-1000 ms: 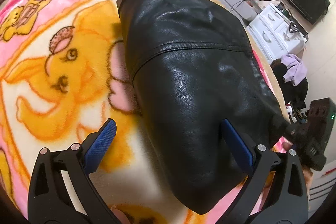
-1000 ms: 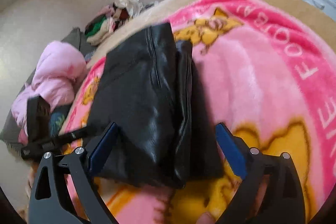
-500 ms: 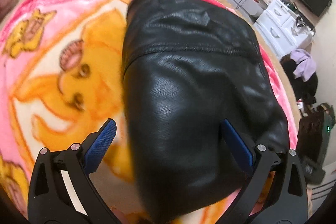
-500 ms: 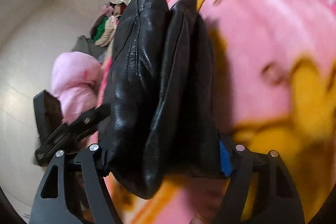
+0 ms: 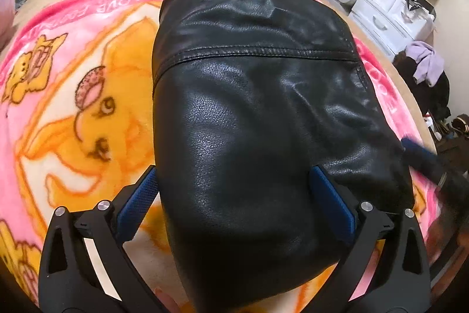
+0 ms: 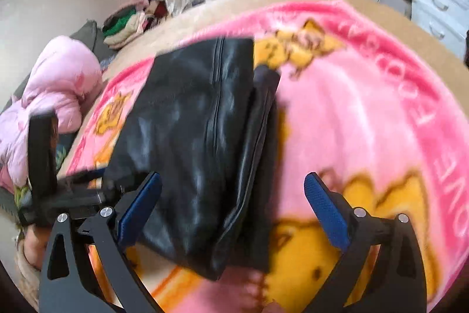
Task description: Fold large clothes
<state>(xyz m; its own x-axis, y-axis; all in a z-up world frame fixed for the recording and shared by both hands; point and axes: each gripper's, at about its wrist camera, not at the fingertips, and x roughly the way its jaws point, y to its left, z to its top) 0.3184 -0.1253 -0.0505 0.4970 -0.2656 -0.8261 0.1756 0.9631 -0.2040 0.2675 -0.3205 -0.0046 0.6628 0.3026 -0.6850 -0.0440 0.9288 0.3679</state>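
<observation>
Right hand-held gripper [image 6: 233,207] tilted down — jaws just opened, releasing jacket [image 6: 199,137].

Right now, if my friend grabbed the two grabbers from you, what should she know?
Right gripper: jaws wide and have just been opening; it holds nothing, with the jacket's near end lying under and between its fingers.
Left gripper: jaws wide over the black leather jacket, pads not pressing it.
The jacket lies folded into a long, thick bundle on the pink cartoon blanket, which covers the bed.
Done: the jacket is folded over on itself and set down.
Left: probably check the edges, which look a bit uneven on one side in the right wrist view, and tidy or fold once more if needed.
</observation>
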